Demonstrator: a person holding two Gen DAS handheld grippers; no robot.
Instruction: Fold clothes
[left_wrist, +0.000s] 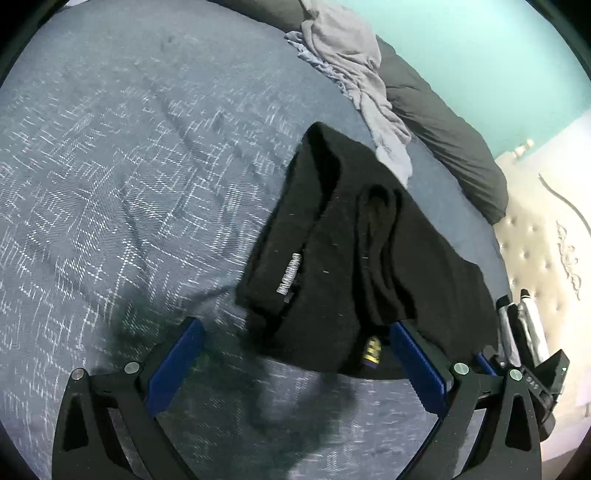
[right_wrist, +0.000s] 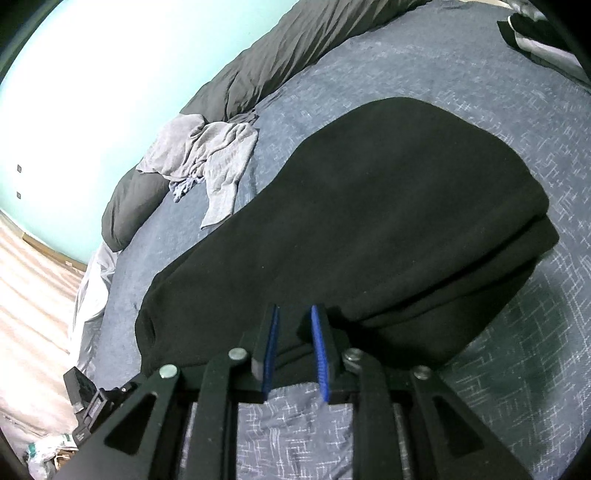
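Observation:
A black garment lies partly folded on the blue patterned bedspread, with a small white label showing. My left gripper is open, its blue-padded fingers wide apart just before the garment's near edge, holding nothing. In the right wrist view the same black garment lies folded flat. My right gripper has its blue pads close together with the garment's near edge pinched between them.
A crumpled grey garment lies at the far side of the bed, also in the right wrist view. A dark grey duvet roll runs along the teal wall. More clothing sits at the far right. The bed edge and floor are left.

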